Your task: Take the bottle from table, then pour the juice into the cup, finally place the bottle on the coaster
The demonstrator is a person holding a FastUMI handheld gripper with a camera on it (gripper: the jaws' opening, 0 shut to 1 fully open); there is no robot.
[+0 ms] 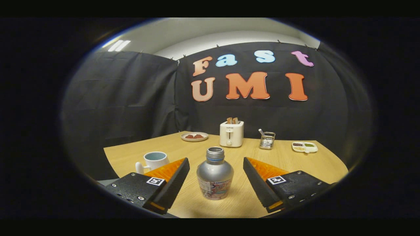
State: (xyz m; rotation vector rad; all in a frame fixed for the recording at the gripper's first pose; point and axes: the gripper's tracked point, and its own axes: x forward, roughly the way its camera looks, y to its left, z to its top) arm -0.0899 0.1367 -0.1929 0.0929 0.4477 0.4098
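Observation:
A short silver bottle (215,173) with an uncapped threaded neck and a printed label stands upright on the wooden table (295,164), between my two fingers. My gripper (216,162) is open, with a gap on each side of the bottle, so neither finger touches it. A white mug (153,161) with a pale blue inside stands to the left, just beyond the left finger (170,178), its handle facing left. The right finger (259,178) flanks the bottle on the other side.
At the back of the table stand a white toaster (231,133) with toast in it, a plate (194,136) with reddish food to its left, a wire caddy (267,140) and a small divided dish (304,147) to its right. Black cloth walls the booth.

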